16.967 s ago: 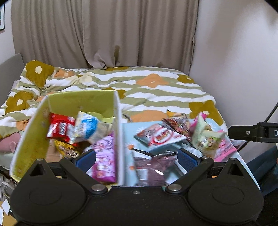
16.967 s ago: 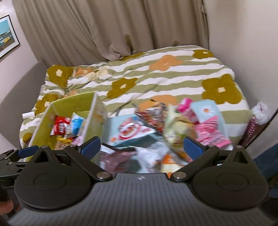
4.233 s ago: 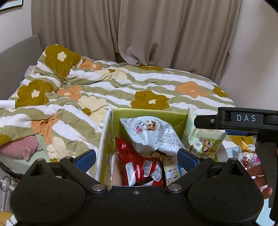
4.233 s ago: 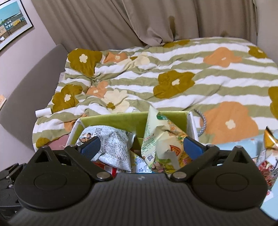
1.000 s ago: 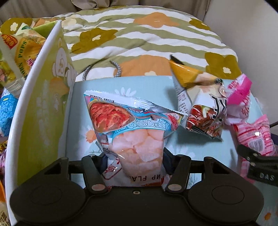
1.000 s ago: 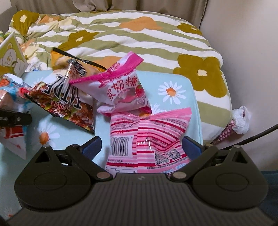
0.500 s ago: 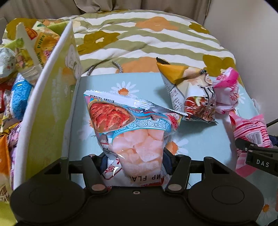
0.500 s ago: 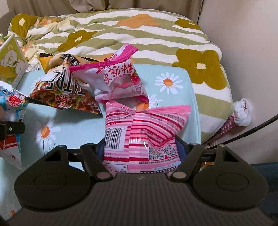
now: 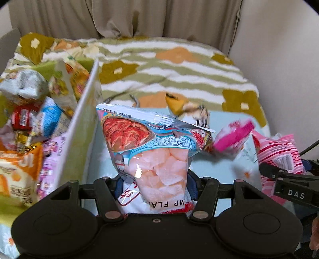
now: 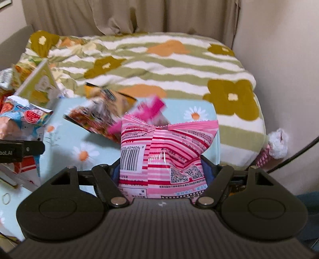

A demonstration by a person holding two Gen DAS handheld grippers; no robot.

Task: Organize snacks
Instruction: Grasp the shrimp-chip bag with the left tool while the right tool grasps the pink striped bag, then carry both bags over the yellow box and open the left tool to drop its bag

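Note:
My left gripper [image 9: 154,182] is shut on a shrimp chips bag [image 9: 153,151], blue with a clear window, held up above the light blue daisy cloth [image 9: 103,151]. The green box [image 9: 79,127] full of snacks stands to its left. My right gripper [image 10: 160,172] is shut on a pink striped snack bag [image 10: 165,147], also lifted; it shows in the left wrist view [image 9: 279,151] at the right. A brown and orange bag [image 10: 99,111] and a pink candy bag [image 10: 147,111] lie on the cloth behind it.
A flowered striped blanket [image 10: 159,59] covers the bed beyond the cloth. Curtains [image 9: 139,18] hang at the back and a wall [image 10: 289,59] is at the right. A pink and white object [image 10: 277,145] lies at the bed's right edge.
Both grippers have lifted with their bags and tilted up. The right gripper closed on the pink striped bag about half a second ago. The box has come closer on the left.

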